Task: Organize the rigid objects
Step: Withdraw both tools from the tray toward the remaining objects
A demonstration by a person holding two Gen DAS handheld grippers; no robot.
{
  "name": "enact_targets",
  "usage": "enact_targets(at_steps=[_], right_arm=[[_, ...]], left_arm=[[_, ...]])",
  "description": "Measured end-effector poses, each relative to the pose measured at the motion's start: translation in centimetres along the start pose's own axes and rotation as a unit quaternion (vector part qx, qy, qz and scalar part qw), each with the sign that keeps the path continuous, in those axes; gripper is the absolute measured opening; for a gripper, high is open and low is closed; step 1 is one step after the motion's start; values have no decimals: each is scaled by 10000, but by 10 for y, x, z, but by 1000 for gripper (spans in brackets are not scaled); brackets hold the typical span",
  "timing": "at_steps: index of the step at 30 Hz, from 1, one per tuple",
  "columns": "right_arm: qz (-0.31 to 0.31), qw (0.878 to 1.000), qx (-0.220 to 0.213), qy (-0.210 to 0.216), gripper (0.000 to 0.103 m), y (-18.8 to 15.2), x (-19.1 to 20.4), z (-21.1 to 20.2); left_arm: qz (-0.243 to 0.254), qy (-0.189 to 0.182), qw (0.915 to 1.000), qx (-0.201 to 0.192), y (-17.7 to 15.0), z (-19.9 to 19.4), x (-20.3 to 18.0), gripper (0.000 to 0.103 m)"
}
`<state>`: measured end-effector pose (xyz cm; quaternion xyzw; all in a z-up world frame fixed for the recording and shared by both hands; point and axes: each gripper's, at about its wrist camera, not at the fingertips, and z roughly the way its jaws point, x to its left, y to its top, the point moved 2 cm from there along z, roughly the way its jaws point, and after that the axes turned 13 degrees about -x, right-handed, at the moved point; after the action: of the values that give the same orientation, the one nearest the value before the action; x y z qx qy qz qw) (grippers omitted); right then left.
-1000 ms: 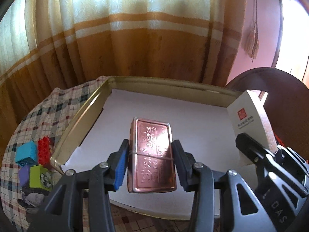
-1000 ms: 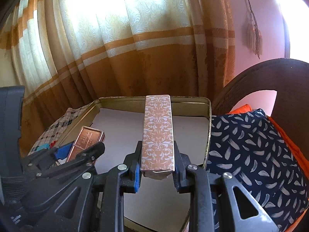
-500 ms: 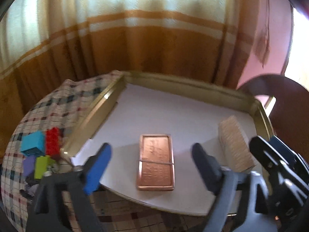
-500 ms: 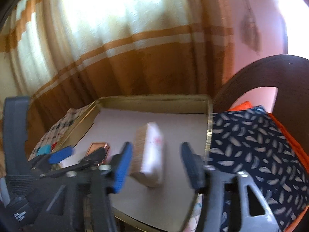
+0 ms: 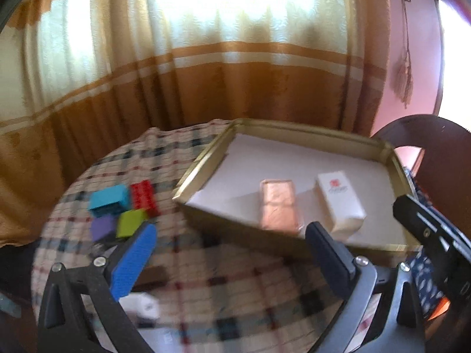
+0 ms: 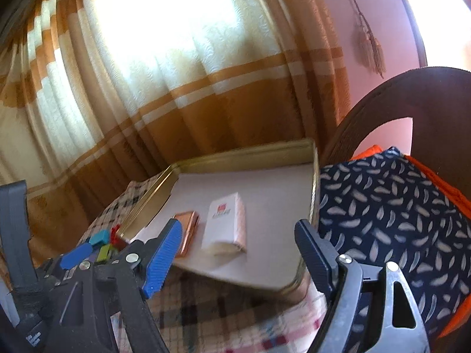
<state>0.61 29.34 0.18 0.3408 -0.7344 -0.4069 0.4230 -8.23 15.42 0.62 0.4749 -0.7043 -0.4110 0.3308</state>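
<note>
Copper tin (image 5: 278,204) & white box (image 5: 340,203) now lying side by side in the gold tray (image 5: 203,164), both hand-held grippers, left (image 5: 232,260) & right (image 6: 235,253), released and backing off, w/ blocks (image 5: 120,209) prob. next.

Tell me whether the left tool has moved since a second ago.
Yes. The left tool let go of the copper tin and pulled back off the gold tray, now open over the checked cloth.
</note>
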Motion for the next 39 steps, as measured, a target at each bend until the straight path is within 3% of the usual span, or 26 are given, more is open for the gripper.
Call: enact_targets(at_steps=[9,24,36,39], right_arm=[[-315,9985,180,418,81,-27,39,-16],[-897,9888,577,1043,81,-61,95,-24],[-1373,9717,1070,1598,81,-91,127,-26],[-1599,9613,1256,1860,81,-102,141,-28]], left_arm=[[-120,501,9987,67,-27,-22,48,102],[-539,910,9941,223,-61,-40,107,102],[-933,1505,9839,260,-89,-65,175,102],[-1096,1639,9799,313,-98,-69,192,102]])
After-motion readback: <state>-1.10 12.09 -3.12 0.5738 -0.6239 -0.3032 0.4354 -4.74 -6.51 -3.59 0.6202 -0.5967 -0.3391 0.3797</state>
